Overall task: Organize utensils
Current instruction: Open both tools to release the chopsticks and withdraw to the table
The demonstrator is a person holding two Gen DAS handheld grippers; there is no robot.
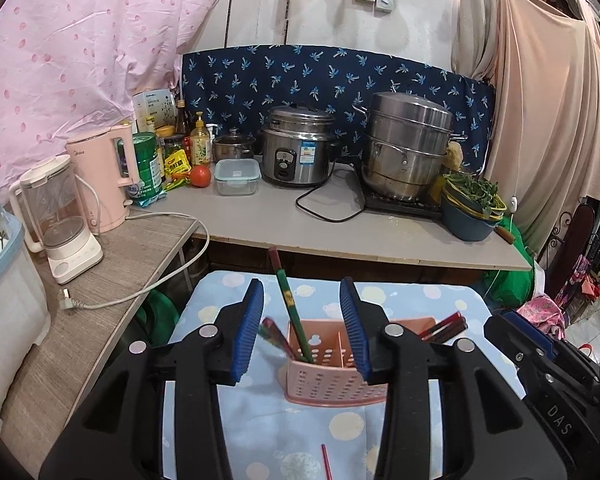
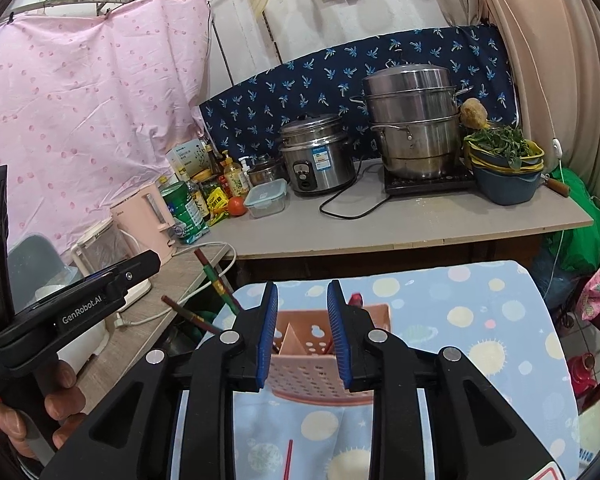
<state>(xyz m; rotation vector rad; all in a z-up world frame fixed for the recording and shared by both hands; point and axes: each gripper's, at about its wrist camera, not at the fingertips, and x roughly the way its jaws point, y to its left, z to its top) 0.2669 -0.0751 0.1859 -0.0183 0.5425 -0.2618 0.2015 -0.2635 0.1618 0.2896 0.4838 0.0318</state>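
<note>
Your left gripper (image 1: pixel 308 328) and right gripper (image 2: pixel 302 334): jaws released, empty. Pink utensil basket (image 1: pixel 332 380) mid-tabletop, chopsticks (image 1: pixel 290 304) leaning inside. Risk: nudging light basket topples it, spilling chopsticks.

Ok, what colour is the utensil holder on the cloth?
Pink, with perforated sides: utensil holder, clearest in the left wrist view.

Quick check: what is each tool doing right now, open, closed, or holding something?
Left tool: open, holding nothing; chopsticks stand free in the basket.
Right tool: open, holding nothing.
</note>
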